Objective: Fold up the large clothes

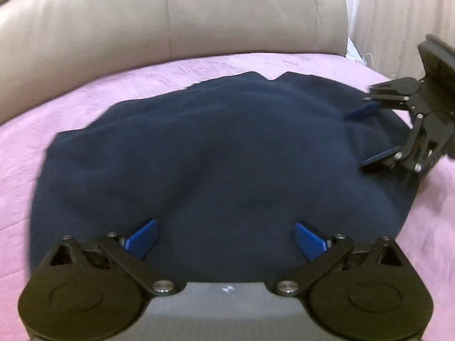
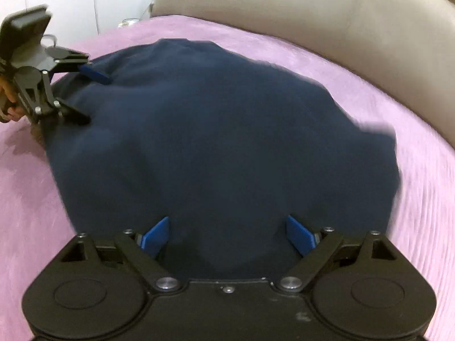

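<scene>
A dark navy garment (image 1: 216,147) lies folded in a broad heap on a pink bedspread (image 1: 57,108). My left gripper (image 1: 226,240) hovers over its near edge, open, its blue pads (image 1: 142,240) spread wide with only cloth below. In this view my right gripper (image 1: 366,139) stands at the garment's right edge, open too. The right wrist view shows the same navy garment (image 2: 221,142) under my right gripper (image 2: 227,236), jaws wide and empty. My left gripper (image 2: 91,96) shows at the garment's left edge, open, with a hand behind it.
A beige leather headboard (image 1: 170,20) curves behind the bed, seen also as the headboard (image 2: 327,14) in the right wrist view. The pink bedspread (image 2: 412,199) surrounds the garment on all sides. A pale wall or curtain (image 2: 71,5) stands beyond the bed's end.
</scene>
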